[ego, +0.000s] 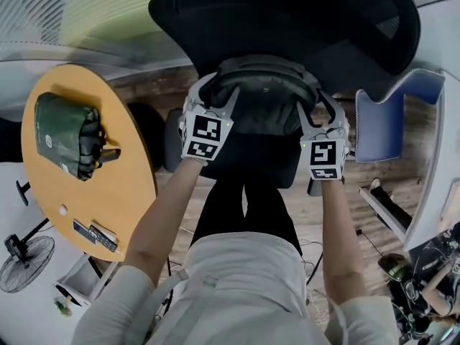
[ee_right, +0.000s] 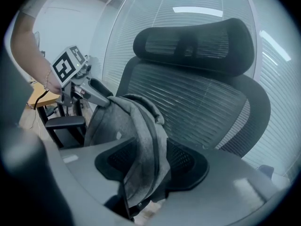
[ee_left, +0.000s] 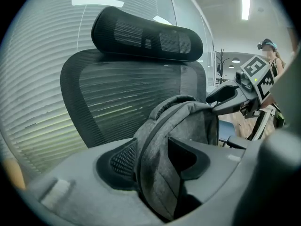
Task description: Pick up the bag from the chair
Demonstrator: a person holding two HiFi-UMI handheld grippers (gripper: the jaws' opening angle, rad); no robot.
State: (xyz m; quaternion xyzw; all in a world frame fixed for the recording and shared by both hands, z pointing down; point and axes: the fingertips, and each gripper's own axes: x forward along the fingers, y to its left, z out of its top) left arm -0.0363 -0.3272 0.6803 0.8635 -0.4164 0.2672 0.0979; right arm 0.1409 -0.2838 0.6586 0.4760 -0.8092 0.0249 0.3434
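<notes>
Straddling the grey backpack (ego: 262, 95) with left gripper (ego: 218, 92) and right gripper (ego: 316, 103), jaws wide, nothing pinched yet — gotta bite thick fabric evenly before lifting.

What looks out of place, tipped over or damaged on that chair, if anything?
Nothing stands out. The grey bag stands upright on the seat of the chair, in front of the backrest, with no visible damage or spill.

Even, diffuse indoor light is noted, and shadows are soft. A long white ceiling strip light (ee_left: 244, 1) is blown out. Both gripper views are bent fisheye-wise, vignetted black at the corners and blurred in the near foreground. The head view is rendered sharp.
</notes>
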